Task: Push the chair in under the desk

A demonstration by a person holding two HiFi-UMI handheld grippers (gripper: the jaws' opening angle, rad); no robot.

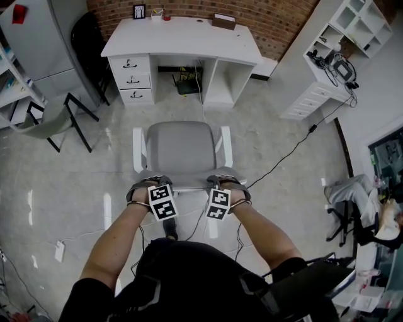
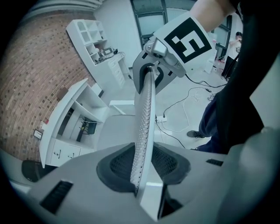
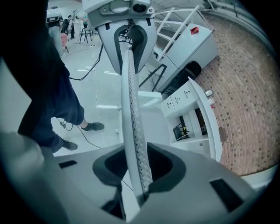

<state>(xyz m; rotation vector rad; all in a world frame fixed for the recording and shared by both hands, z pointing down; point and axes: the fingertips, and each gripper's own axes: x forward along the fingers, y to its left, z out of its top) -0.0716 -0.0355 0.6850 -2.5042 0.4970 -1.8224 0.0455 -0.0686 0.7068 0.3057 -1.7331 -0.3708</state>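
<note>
The chair (image 1: 182, 151), grey-seated with white arms, stands out on the middle of the floor (image 1: 283, 207), facing the desk (image 1: 182, 39) and well apart from it, none of it under the top. The desk sits at the floor's far edge against the brick wall (image 1: 277, 19), with drawers (image 1: 133, 78) on its left side and an open kneehole to their right, roughly in line with the chair. Both tongs are clamped on the top edge of the backrest (image 2: 143, 113): the left gripper (image 1: 148, 183) near its left corner, the right gripper (image 1: 228, 182) near its right corner, both pointing steeply down. In each gripper view the thin perforated backrest runs straight between the jaws, with the dark pads pressed against it on either side. A cable (image 1: 283, 157) trails across the floor to the right of the chair, and a folding chair (image 1: 53, 122) stands near the floor's left edge.
</note>
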